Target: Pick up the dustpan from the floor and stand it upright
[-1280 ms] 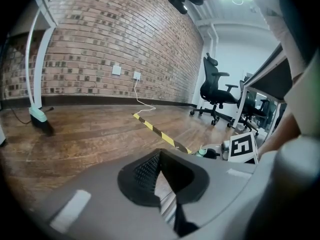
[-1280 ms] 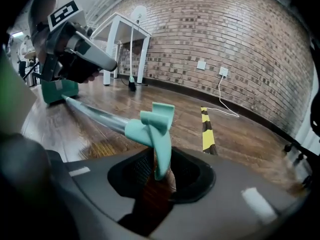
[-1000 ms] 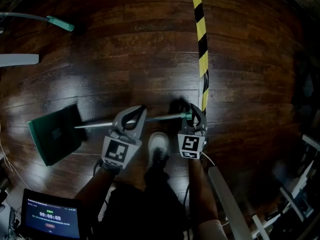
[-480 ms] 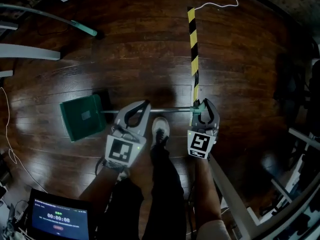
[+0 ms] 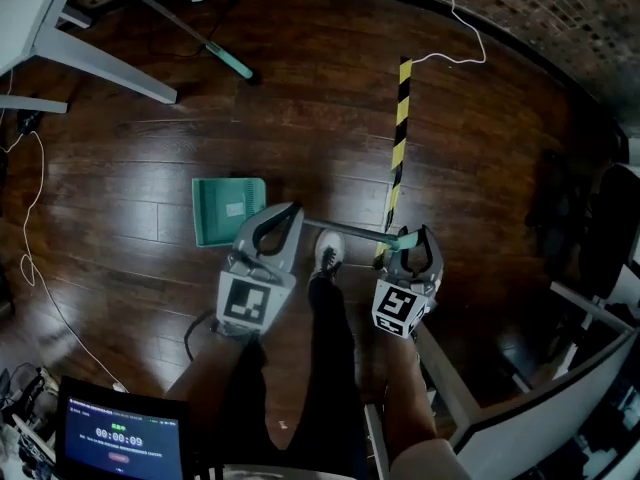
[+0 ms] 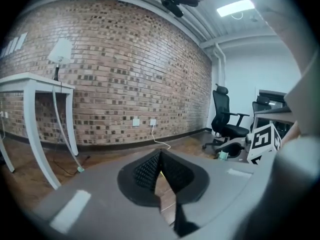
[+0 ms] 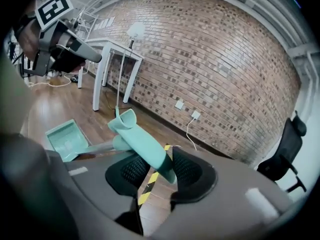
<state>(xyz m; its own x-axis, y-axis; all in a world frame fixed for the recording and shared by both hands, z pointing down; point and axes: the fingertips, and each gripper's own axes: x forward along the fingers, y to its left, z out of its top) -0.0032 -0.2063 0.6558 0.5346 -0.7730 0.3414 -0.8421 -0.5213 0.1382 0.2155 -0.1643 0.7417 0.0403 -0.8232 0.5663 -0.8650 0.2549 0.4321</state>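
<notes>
dustpan handle (image 7: 141,143) in right gripper (image 7: 157,168), jaws opening

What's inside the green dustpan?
The dustpan looks empty: no dirt or objects show, only a pale rectangular patch on its bottom, perhaps a label. The left gripper covers the corner nearest the handle, so that bit is hidden.

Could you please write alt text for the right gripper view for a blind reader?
The right gripper has the teal plastic dustpan handle between its jaws, which have just been opening. The handle's metal pole slopes down to the teal pan, with a red brick wall behind.
</notes>
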